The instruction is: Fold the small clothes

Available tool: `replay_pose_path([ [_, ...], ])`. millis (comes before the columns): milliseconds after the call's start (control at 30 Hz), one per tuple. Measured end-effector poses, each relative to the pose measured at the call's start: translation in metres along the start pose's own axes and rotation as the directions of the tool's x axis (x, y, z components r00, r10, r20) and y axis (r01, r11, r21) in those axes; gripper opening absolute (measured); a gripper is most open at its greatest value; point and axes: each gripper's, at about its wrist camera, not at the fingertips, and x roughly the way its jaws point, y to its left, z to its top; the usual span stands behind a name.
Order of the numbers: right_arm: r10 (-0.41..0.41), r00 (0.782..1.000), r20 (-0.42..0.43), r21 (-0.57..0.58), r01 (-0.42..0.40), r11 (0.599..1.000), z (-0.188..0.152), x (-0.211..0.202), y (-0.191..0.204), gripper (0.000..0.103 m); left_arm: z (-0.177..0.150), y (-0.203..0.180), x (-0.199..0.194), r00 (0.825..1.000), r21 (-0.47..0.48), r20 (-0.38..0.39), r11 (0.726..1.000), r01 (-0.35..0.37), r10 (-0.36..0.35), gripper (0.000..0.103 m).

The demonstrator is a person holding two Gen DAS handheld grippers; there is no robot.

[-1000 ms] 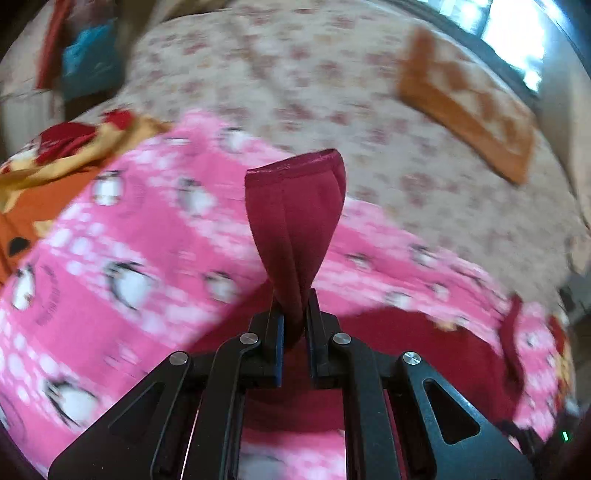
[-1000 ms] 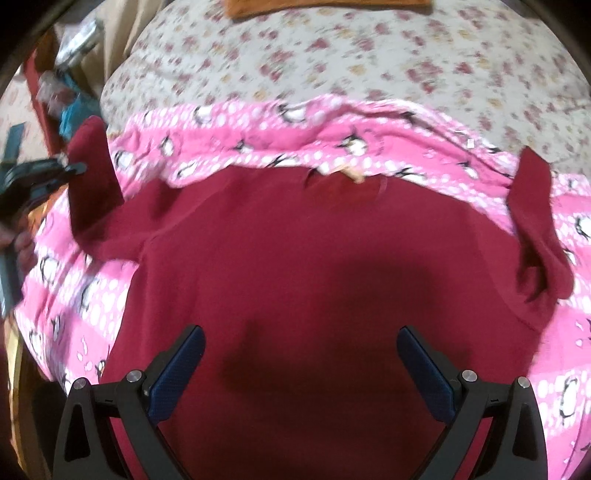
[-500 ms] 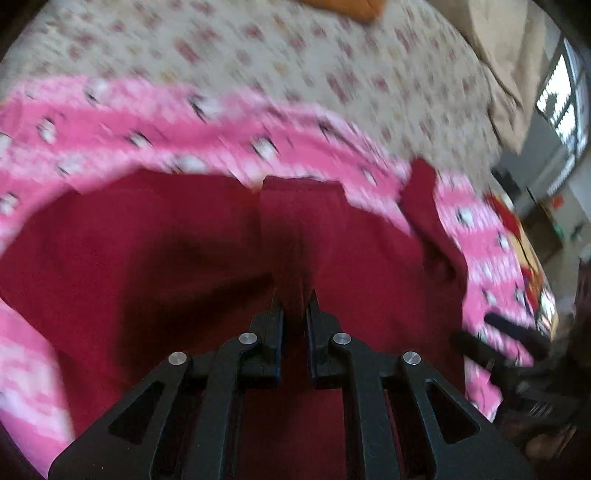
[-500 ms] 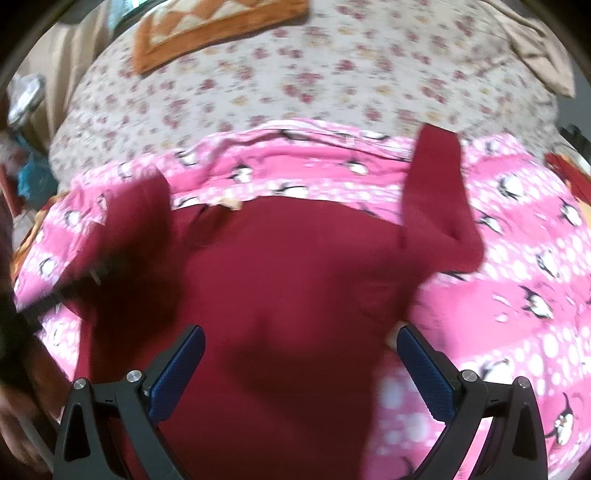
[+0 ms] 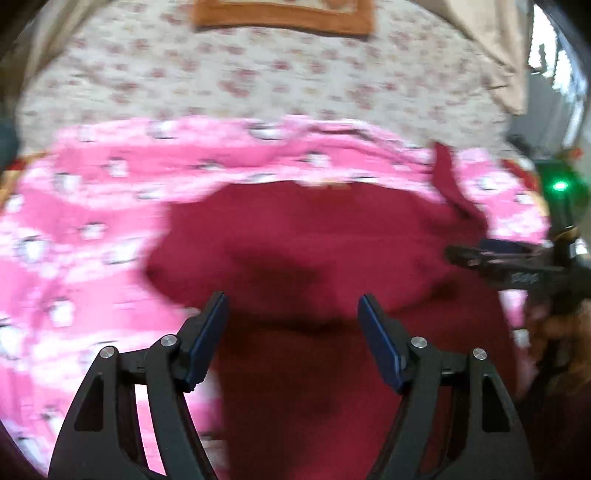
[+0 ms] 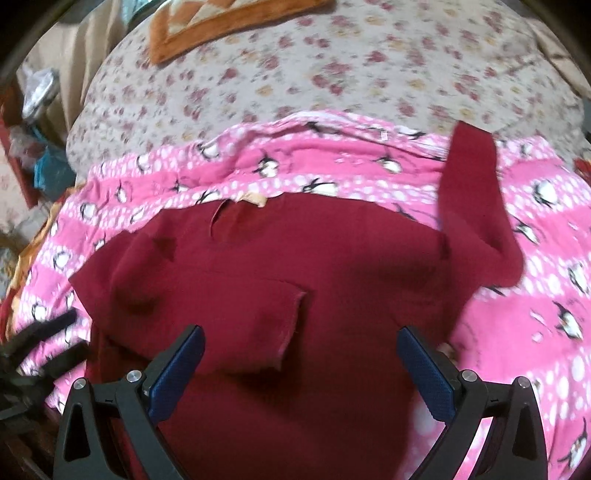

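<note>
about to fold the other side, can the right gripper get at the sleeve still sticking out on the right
Probably yes: the right gripper is open and empty, and the unfolded sleeve lies exposed on the pink penguin blanket, nothing between them.

left view blurred, shirt (image 6: 332, 314) hem cut off

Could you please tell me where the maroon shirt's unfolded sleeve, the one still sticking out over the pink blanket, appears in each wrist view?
Left wrist view: the unfolded sleeve is at upper right, above the right gripper entering from the right edge.
Right wrist view: the sleeve is at upper right, angled up across the pink penguin blanket.
Shared landmark: the orange mat on the floral bedsheet behind.
</note>
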Motion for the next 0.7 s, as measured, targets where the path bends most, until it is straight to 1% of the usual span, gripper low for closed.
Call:
replay_pose_path([
  [67,-0.001,1.000,-0.018,-0.029,0.001,1.000,0.002,0.015,0.007,0.101,-0.008,0.021,0.005,0.996,-0.013,-0.017,0.996,-0.089,0.089,0.073],
  [133,0.000,0.999,-0.043,-0.057,-0.002,0.998,0.004,0.032,0.013,0.079,-0.014,0.042,0.012,0.987,-0.049,-0.046,0.987,-0.154,0.152,0.073],
  [167,0.006,0.998,-0.065,-0.071,-0.010,0.997,0.005,0.043,0.016,0.053,-0.018,0.050,0.015,0.985,-0.068,-0.056,0.984,-0.166,0.162,0.073],
  [200,0.012,0.997,-0.079,-0.079,-0.018,0.997,0.004,0.050,0.017,0.036,-0.020,0.057,0.017,0.982,-0.087,-0.069,0.980,-0.179,0.173,0.073],
  [233,0.005,0.997,-0.071,-0.089,-0.011,0.996,0.004,0.053,0.018,0.035,-0.022,0.062,0.020,0.978,-0.105,-0.083,0.975,-0.198,0.189,0.073],
  [267,-0.001,0.999,-0.045,-0.105,-0.004,0.994,0.004,0.051,0.020,0.023,-0.022,0.066,0.023,0.975,-0.118,-0.094,0.970,-0.210,0.200,0.073],
  [300,-0.006,0.999,-0.040,-0.124,0.001,0.992,0.007,0.047,0.021,0.006,-0.024,0.068,0.025,0.975,-0.128,-0.099,0.969,-0.212,0.201,0.073],
  [333,-0.010,0.999,-0.032,-0.135,0.005,0.991,0.010,0.043,0.021,0.005,-0.024,0.069,0.027,0.975,-0.134,-0.099,0.968,-0.212,0.199,0.073],
  [400,-0.008,1.000,0.023,-0.136,0.011,0.991,0.020,0.025,0.016,0.005,-0.023,0.069,0.028,0.974,-0.134,-0.095,0.967,-0.216,0.204,0.073],
  [433,-0.041,0.997,0.062,-0.130,0.048,0.990,0.025,0.015,0.011,0.005,-0.023,0.070,0.028,0.974,-0.133,-0.095,0.967,-0.219,0.207,0.073],
  [467,-0.092,0.990,0.109,-0.119,0.105,0.987,0.032,0.005,0.002,0.005,-0.024,0.068,0.029,0.973,-0.133,-0.098,0.966,-0.220,0.208,0.073],
  [533,-0.154,0.978,0.138,-0.088,0.167,0.982,0.039,0.001,-0.014,0.005,-0.022,0.066,0.034,0.974,-0.137,-0.106,0.967,-0.214,0.200,0.073],
  [600,-0.195,0.973,0.127,-0.039,0.202,0.979,0.044,0.007,-0.032,0.005,-0.019,0.063,0.035,0.975,-0.146,-0.107,0.967,-0.208,0.194,0.073],
  [667,-0.200,0.976,0.091,-0.036,0.204,0.978,0.047,0.024,-0.039,0.005,-0.014,0.061,0.031,0.978,-0.160,-0.093,0.967,-0.198,0.185,0.073],
  [700,-0.217,0.974,0.068,-0.044,0.220,0.975,0.046,0.034,-0.040,0.005,-0.010,0.060,0.026,0.981,-0.172,-0.073,0.966,-0.191,0.180,0.073],
])
